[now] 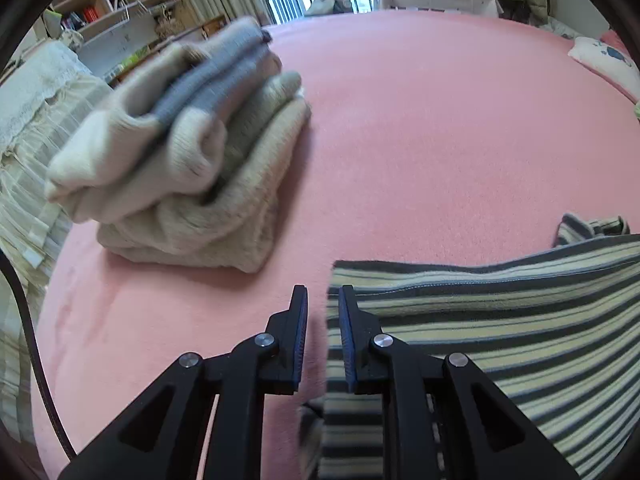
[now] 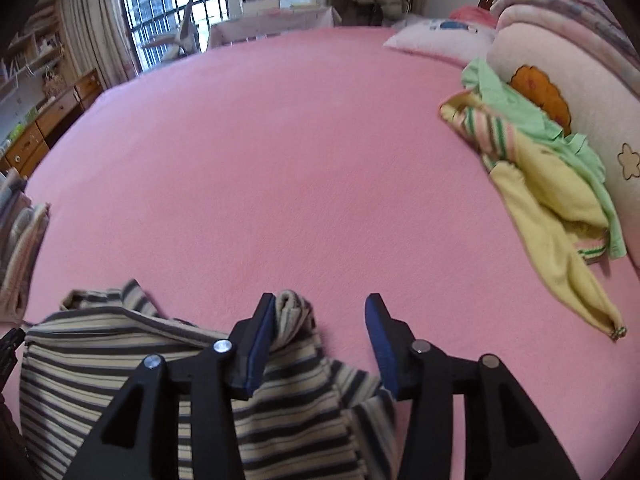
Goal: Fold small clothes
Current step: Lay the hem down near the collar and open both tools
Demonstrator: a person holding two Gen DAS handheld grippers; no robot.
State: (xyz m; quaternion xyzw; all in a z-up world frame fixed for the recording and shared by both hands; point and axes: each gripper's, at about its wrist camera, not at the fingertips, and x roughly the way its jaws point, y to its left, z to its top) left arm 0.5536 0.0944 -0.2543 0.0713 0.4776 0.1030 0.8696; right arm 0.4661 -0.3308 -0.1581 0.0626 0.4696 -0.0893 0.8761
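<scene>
A grey and cream striped garment (image 1: pixel 500 320) lies on the pink bed (image 1: pixel 400 140). My left gripper (image 1: pixel 323 300) hovers at its left edge with jaws slightly apart and nothing between them. In the right wrist view the same striped garment (image 2: pixel 120 368) lies under my right gripper (image 2: pixel 320 312), which is open; a bunched fold of the garment (image 2: pixel 294 316) sits against the inside of the left finger (image 2: pixel 260 340). A stack of folded cream and grey clothes (image 1: pixel 188 152) sits on the bed to the far left of my left gripper.
A pile of loose yellow and green clothes (image 2: pixel 540 168) lies at the right by large pillows (image 2: pixel 580 92). Shelves and drawers (image 2: pixel 40 120) stand beyond the bed's left edge, with a barred window (image 2: pixel 172 8) behind. The pink bed (image 2: pixel 280 160) stretches ahead.
</scene>
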